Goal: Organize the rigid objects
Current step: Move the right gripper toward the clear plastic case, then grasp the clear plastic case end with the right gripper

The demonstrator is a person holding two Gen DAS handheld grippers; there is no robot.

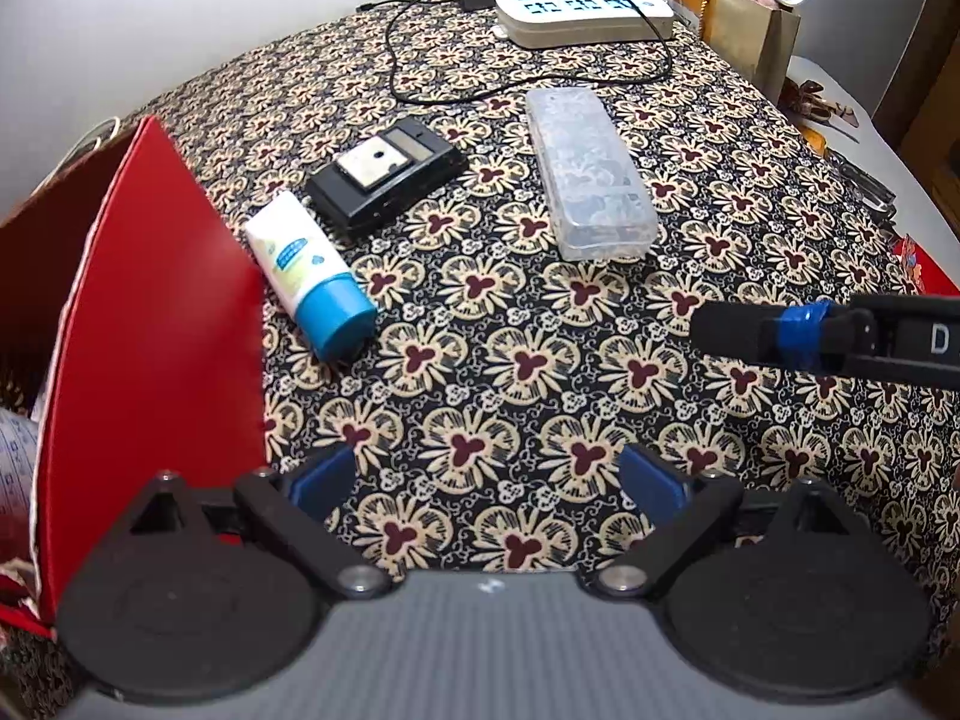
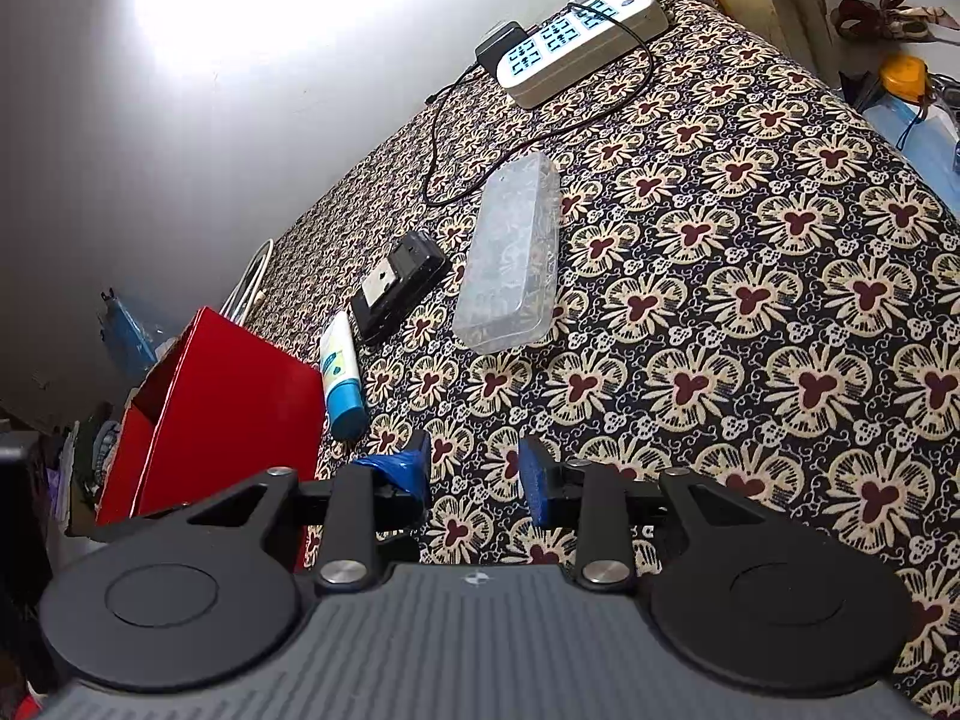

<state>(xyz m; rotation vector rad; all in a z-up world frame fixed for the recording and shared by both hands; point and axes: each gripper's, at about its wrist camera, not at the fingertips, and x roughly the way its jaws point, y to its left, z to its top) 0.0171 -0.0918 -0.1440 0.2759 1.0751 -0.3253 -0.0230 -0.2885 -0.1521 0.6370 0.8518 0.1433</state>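
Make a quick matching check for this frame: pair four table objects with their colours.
Things:
1. tube
2. box
3. case
4. power strip

Colours:
A. clear
B. red
C. white with a blue cap
D. white top with light-blue sockets

Pairs: 1-C, 2-B, 3-A, 4-D

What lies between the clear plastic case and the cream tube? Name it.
The black device lies between the clear plastic case and the cream tube, touching the tube's tail; both views show it.
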